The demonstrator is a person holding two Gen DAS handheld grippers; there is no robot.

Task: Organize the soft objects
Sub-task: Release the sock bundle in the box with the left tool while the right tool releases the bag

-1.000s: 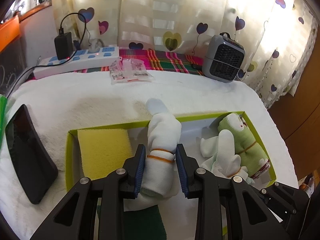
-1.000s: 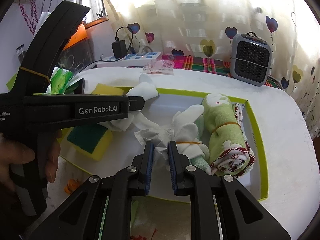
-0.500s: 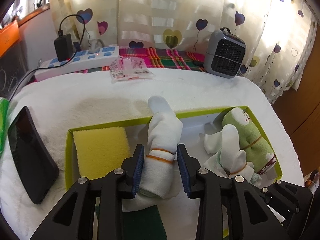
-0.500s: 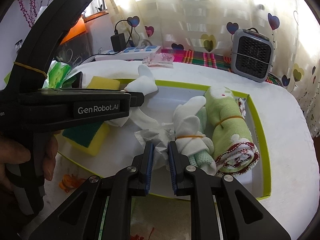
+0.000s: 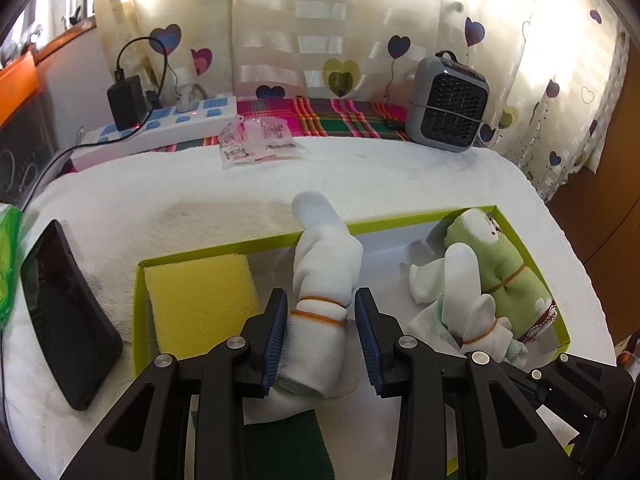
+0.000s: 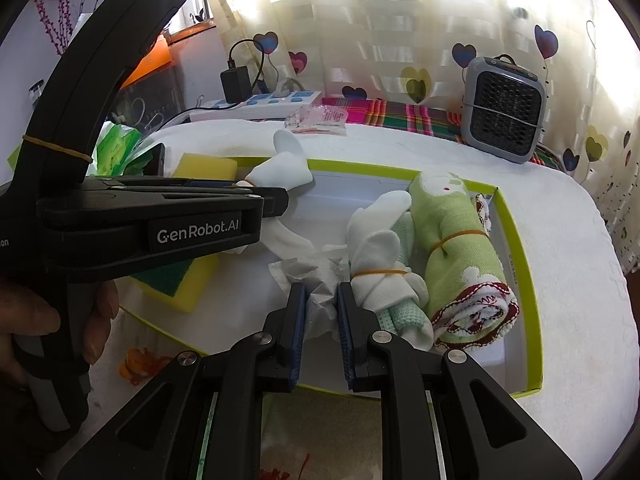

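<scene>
Socks rolled in a white bundle (image 5: 325,280) and bound with orange rubber bands are held near the middle of the green-rimmed box (image 5: 420,218), between the yellow sponge (image 5: 200,300) at the box's left end and the green towel roll (image 5: 500,272) at its right end. The left gripper (image 5: 321,332) is seen with its blue pads set narrowly on either side of the banded part of the bundle; compared with a second ago the gap beside each pad looks slightly wider, and the bundle is seen lower and more settled across a green-faced sponge (image 6: 172,276) at the box's near edge. From this it is judged that the bundle is being let go inside the box, although full release cannot be confirmed.

The right gripper (image 6: 322,320) is closed narrowly on a crumpled white tissue (image 6: 316,280), which lies just beside a smaller banded white bundle (image 6: 376,256) resting against the green towel roll. This grip is unchanged over the last second. It is judged that the tissue is next to be placed or removed, with most soft items already gathered inside the box.
</scene>
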